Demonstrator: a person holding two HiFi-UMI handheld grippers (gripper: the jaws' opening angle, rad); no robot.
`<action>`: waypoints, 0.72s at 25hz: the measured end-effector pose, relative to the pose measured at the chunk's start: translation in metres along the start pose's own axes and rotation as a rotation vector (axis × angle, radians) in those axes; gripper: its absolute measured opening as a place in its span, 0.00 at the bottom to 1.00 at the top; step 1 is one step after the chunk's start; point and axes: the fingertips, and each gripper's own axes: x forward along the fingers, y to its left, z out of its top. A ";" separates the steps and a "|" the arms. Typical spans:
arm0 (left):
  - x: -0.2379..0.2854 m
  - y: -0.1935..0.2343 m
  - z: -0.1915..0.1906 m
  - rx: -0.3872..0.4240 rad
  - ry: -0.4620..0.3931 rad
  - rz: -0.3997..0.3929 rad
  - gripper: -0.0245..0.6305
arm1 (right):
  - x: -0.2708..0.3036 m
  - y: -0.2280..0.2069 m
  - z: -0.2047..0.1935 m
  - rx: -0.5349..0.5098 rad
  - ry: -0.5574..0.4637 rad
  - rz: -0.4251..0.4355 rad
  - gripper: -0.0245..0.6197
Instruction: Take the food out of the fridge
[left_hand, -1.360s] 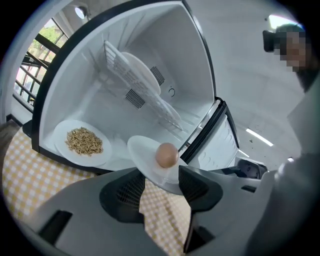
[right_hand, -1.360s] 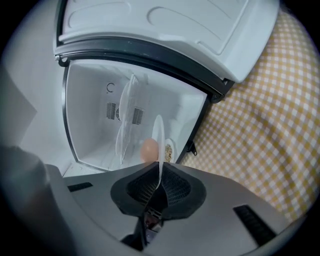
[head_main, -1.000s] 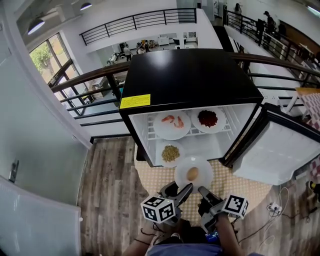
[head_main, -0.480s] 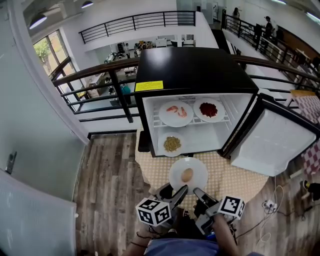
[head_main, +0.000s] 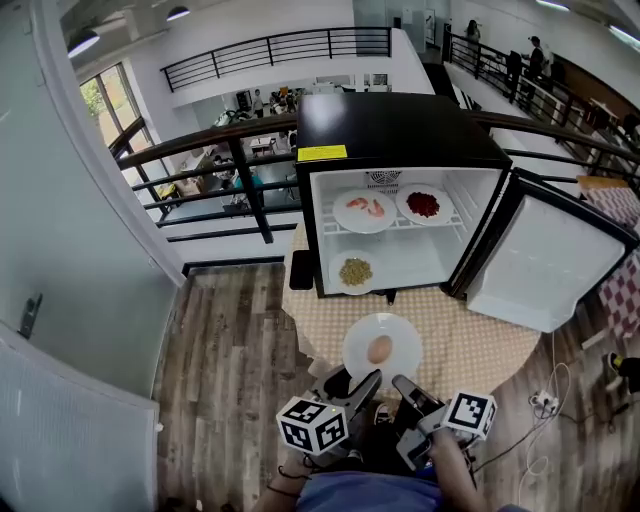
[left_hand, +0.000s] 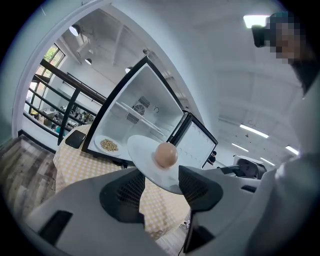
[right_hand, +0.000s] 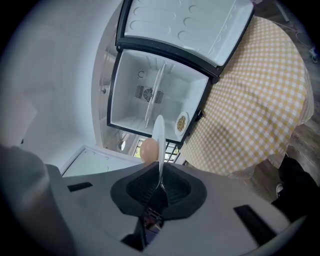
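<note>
White plate (head_main: 361, 334), carrying one round tan piece of food (head_main: 380, 349), hung outside the fridge (head_main: 400, 130), above the near edge of the table (head_main: 480, 345) with its yellow checked cloth. The right gripper (head_main: 400, 382) was clamped on the plate's near rim; in the right gripper view the plate stood edge-on between jaws that were nearly together, and the rim's grip point was buried in the dark pads. The left gripper (head_main: 356, 381) had its jaws well apart, the plate's rim lying over the gap and overlapping one jaw; whether it rested there could not be told. The fridge stood open at the table's far edge, its door (head_main: 545, 270) swung out over the right edge and hiding that side of the cloth. Inside, a plate of shrimp (head_main: 365, 210) and a plate of red food (head_main: 424, 204) sat side by side on the wire shelf, and a plate of yellowish grains (head_main: 355, 271) lay below on the fridge floor. A small black object (head_main: 301, 270) at the table's left edge was too small to identify. The person was cut off at the bottom of the head view.
</note>
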 end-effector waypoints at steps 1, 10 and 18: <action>-0.005 -0.001 -0.003 0.005 0.002 0.000 0.37 | -0.002 0.000 -0.006 -0.002 -0.001 0.000 0.08; -0.034 -0.007 -0.025 -0.006 0.021 -0.004 0.37 | -0.018 -0.007 -0.039 -0.012 0.007 -0.049 0.09; -0.038 -0.009 -0.016 -0.011 -0.008 -0.007 0.37 | -0.015 0.005 -0.039 -0.035 0.026 -0.029 0.09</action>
